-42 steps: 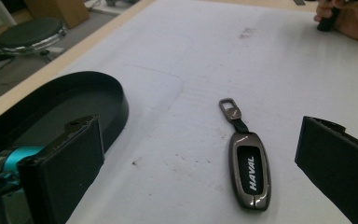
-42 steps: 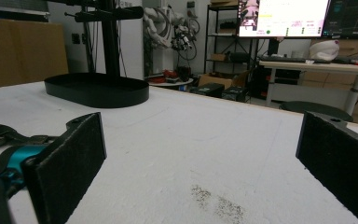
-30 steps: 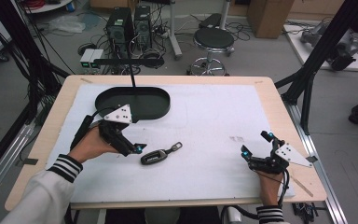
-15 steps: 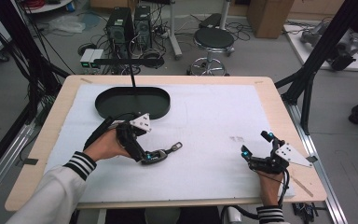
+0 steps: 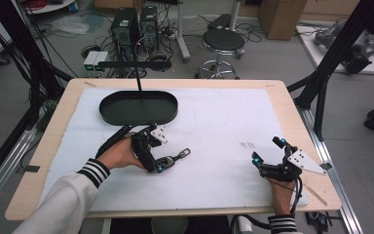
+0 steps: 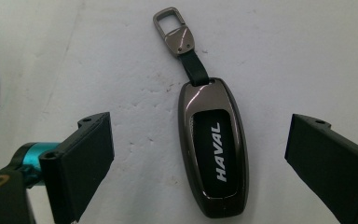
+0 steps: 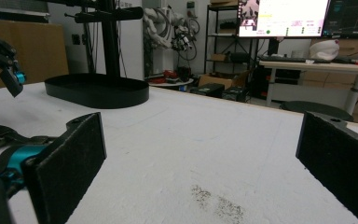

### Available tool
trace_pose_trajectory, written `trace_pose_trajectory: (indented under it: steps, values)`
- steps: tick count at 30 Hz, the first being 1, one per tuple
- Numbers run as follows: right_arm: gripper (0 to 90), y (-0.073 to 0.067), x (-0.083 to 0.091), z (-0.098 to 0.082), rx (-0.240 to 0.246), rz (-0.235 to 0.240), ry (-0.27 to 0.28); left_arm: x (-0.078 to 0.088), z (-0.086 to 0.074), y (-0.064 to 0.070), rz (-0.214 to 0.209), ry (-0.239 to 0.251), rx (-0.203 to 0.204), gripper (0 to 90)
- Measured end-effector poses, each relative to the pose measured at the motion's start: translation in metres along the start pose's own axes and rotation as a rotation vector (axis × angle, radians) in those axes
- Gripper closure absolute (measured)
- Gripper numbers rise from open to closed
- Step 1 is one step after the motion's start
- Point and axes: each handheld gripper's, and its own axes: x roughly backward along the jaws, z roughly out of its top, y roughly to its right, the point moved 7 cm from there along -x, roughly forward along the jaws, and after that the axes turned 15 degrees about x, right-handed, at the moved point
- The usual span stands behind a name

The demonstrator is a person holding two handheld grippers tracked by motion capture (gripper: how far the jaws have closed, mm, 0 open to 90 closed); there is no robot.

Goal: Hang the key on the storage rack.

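Both jaws of the left gripper [image 6: 186,154] stand apart and have just been narrowing, straddling the untouched key fob [image 6: 214,149] lying flat on the white mat [image 5: 224,126] near-left of centre, so best settle lower, centre the pads on its long sides, then squeeze squarely.

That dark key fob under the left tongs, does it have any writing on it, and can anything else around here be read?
"HAVAL": white capitals running lengthwise on the black centre panel of the glossy gunmetal key fob, which lies on the white table cover.
Bright computer monitor behind the table, in the right gripper view: it shows text and small marks, too small and blurred to read.
Nothing else readable.
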Motion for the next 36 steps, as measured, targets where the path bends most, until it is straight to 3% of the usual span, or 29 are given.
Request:
trace_pose_trajectory:
  steps: [5,9,16,28,36]
  values:
    - [0.4,0.0,0.0,0.0,-0.005,0.001,-0.001,-0.008,0.001,0.001,0.001,-0.029,0.022,8.4]
    - [0.4,0.0,0.0,0.0,-0.013,0.002,-0.001,-0.017,-0.002,0.001,0.027,-0.098,0.014,10.2]
    - [0.4,0.0,0.001,0.0,-0.017,0.003,-0.004,-0.025,-0.005,0.002,0.039,-0.172,0.021,13.4]
    - [0.4,0.0,0.001,0.0,-0.017,0.002,-0.003,-0.031,-0.007,0.005,0.036,-0.216,0.032,21.8]
    - [0.4,0.0,0.001,0.0,-0.014,0.002,-0.004,-0.031,-0.008,0.005,0.05,-0.236,0.009,32.1]
